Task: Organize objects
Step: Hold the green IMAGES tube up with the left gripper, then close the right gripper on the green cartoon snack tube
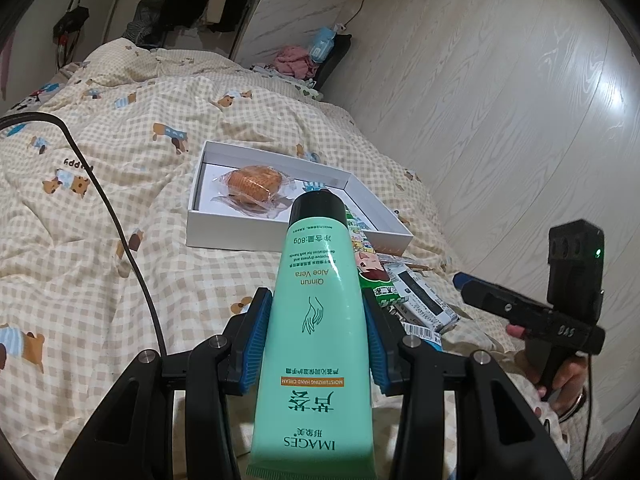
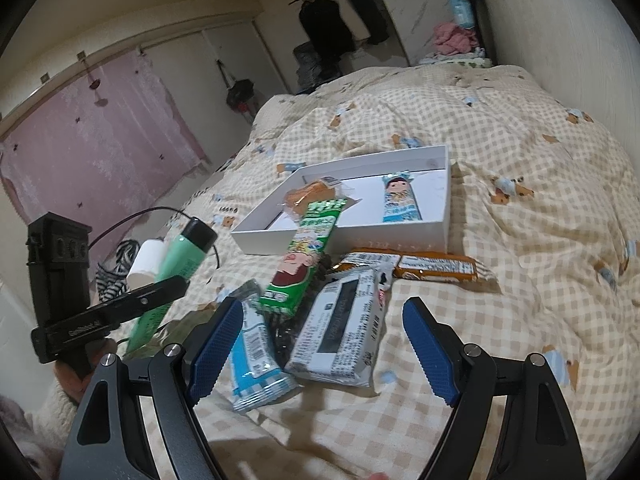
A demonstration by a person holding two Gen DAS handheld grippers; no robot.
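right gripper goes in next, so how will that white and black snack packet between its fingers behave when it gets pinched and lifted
The white and black snack packet is a flat crinkly film wrapper, so it will probably flex and sag rather than stay stiff. The glossy film may slip on the pads. It overlaps the blue packet and lies on soft bedding, so pushing may drag its neighbours.

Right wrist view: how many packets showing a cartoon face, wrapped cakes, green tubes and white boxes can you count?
Packets showing a cartoon face: 2, the green packet and the blue packet
Wrapped cake: 1
Green tube: 1
White box: 1
Total: 5
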